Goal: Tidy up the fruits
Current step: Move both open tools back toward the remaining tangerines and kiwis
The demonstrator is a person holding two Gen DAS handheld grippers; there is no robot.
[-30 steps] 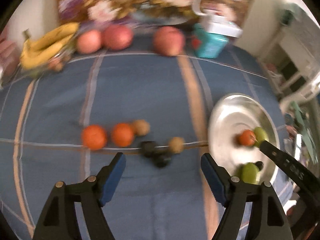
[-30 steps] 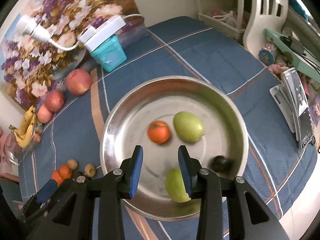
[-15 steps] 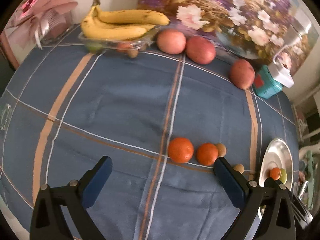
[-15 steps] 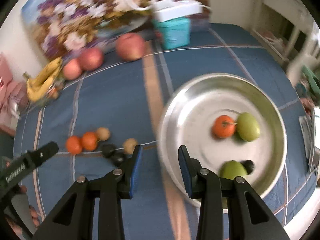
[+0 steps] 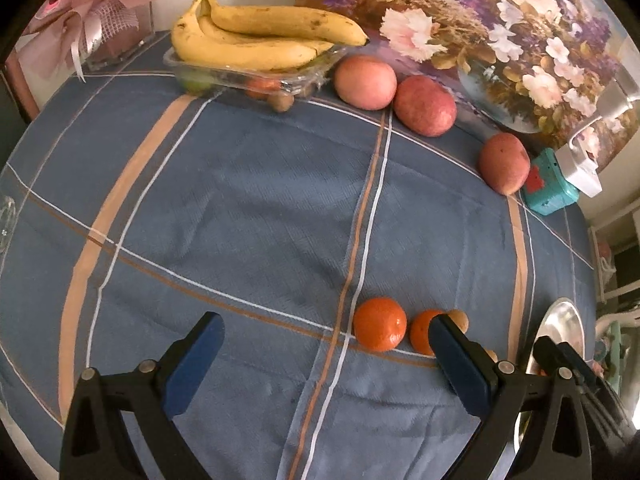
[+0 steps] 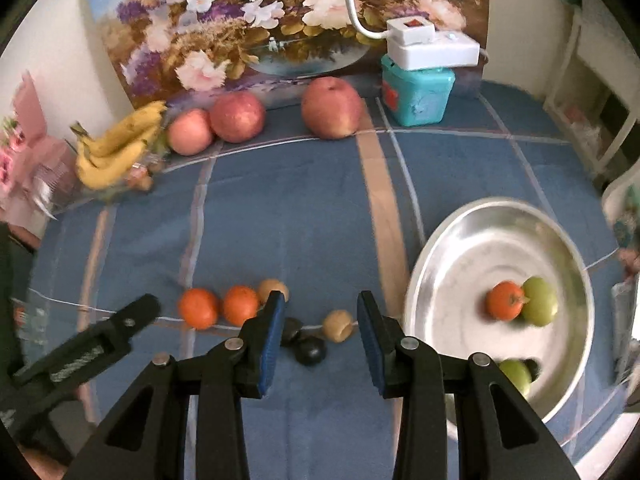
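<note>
Two oranges (image 6: 219, 307) lie in a row on the blue cloth with two small tan fruits (image 6: 338, 325) and two dark fruits (image 6: 310, 351). The steel bowl (image 6: 440, 264) at the right holds an orange fruit (image 6: 505, 301), two green fruits (image 6: 540, 301) and a dark one. My right gripper (image 6: 320, 320) is open and empty, just above the dark and tan fruits. My left gripper (image 5: 326, 342) is wide open and empty, with the oranges (image 5: 380, 329) by its right finger. It shows in the right wrist view too (image 6: 100, 340).
Three red apples (image 6: 331, 108) and bananas (image 6: 116, 148) on a clear tray sit along the back by a flower painting (image 6: 256, 20). A teal box (image 6: 418, 94) with a white power strip on it stands at the back right. A pink box (image 5: 100, 20) is at the far left.
My right gripper has swung left from over the bowl to the loose fruits. My left gripper has drawn back and turned left, now viewing the bananas and apples.
</note>
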